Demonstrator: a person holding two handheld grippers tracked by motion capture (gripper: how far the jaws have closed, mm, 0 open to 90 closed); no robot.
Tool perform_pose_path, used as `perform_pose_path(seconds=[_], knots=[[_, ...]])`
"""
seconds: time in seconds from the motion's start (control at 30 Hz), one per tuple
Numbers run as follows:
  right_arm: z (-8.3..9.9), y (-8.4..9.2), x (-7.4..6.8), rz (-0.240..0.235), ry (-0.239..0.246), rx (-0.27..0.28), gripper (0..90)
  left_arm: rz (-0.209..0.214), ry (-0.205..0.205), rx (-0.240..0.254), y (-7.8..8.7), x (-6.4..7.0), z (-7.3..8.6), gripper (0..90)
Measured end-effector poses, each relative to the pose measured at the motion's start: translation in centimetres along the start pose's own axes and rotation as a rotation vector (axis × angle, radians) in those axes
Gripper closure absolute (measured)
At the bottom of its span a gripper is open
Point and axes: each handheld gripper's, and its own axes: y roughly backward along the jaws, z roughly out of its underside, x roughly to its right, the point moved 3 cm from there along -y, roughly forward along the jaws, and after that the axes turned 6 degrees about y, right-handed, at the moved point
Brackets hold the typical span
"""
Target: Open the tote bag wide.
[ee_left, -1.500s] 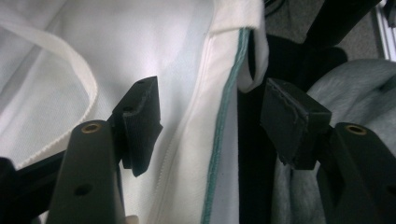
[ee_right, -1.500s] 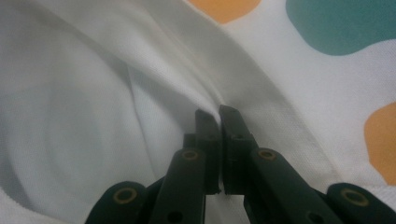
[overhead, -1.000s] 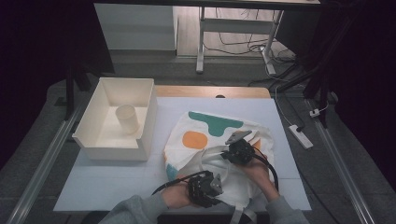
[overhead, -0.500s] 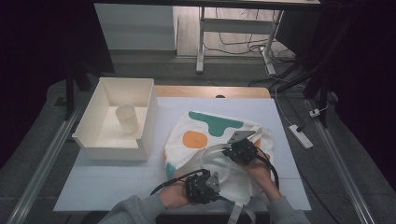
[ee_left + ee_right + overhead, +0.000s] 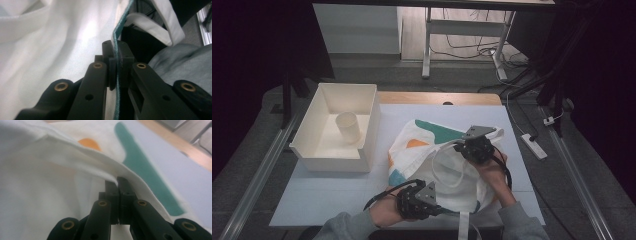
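Now, change: tote bag [image 5: 437,150] mouth lifted off table [image 5: 322,200] since a second ago.
Left gripper [image 5: 116,67]: pinching teal-edged hem.
Right gripper [image 5: 117,185]: clamped on rim (bag opening for loading, likely).

My bag [image 5: 437,165] is soft white cloth with matt green and orange patches. My gripper [image 5: 115,75] jaws are black matt plastic with little shiny brass rivets. The box [image 5: 337,150] looks like smooth cream plastic.

We read no text, label, brand, number or sign anywhere: the tote bag [image 5: 432,145] at our twelve o'clock bears only plain teal and orange shapes.
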Motion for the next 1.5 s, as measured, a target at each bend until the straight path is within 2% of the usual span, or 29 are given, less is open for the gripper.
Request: perform_pose_path(seconds=[0.1,0.2,0.3,0.4,0.5,0.57,0.73,0.97,1.13,1.23,1.3,1.37,1.43,1.5], knots=[[-1.0,0.4,1.0,0.028,-0.03,0.023,88.2,-0.022,-0.013,0.021,1.0,0.2,-0.3,86.5],[-1.9,0.4,1.9,0.047,-0.046,0.024,88.2,-0.04,-0.027,0.036,1.9,0.4,-0.6,86.5],[-2.4,-0.4,2.7,0.065,-0.049,0.019,88.2,-0.044,-0.046,0.059,2.8,0.8,-0.9,86.5],[-2.4,-1.7,3.7,0.092,-0.055,-0.008,88.1,-0.046,-0.063,0.056,3.0,1.1,-1.1,86.5],[-1.4,-3.6,4.6,0.086,-0.102,-0.045,88.1,0.001,-0.034,0.056,2.5,0.3,-0.9,86.5],[-0.6,-5.0,5.0,0.072,-0.129,-0.08,88.1,0.015,-0.024,0.054,2.2,-0.1,-0.8,86.5],[1.0,-7.9,4.9,0.052,-0.148,-0.144,88.1,0.044,0.001,0.045,1.4,-1.0,-0.6,86.4],[2.9,-9.5,5.0,0.05,-0.178,-0.168,88.1,0.016,0.031,0.008,0.0,-2.0,0.0,86.3],[3.2,-9.9,4.8,0.063,-0.154,-0.184,88.0,0.008,0.06,-0.022,-1.1,-2.8,0.5,86.3],[3.3,-10.0,4.9,0.058,-0.16,-0.179,87.2,-0.001,0.074,-0.04,-1.8,-3.1,0.7,86.1],[3.1,-9.6,4.9,0.057,-0.163,-0.159,82.0,0.0,0.071,-0.042,-1.9,-3.0,0.7,85.9],[2.8,-8.8,4.9,0.052,-0.182,-0.118,68.9,0.003,0.07,-0.036,-1.8,-3.0,0.7,85.6],[2.3,-7.6,4.7,0.031,-0.206,-0.069,57.0,0.003,0.078,-0.031,-1.8,-3.0,0.7,84.8],[1.7,-6.1,4.3,0.023,-0.195,-0.018,50.8,-0.006,0.077,-0.022,-1.6,-3.0,0.7,79.7]])
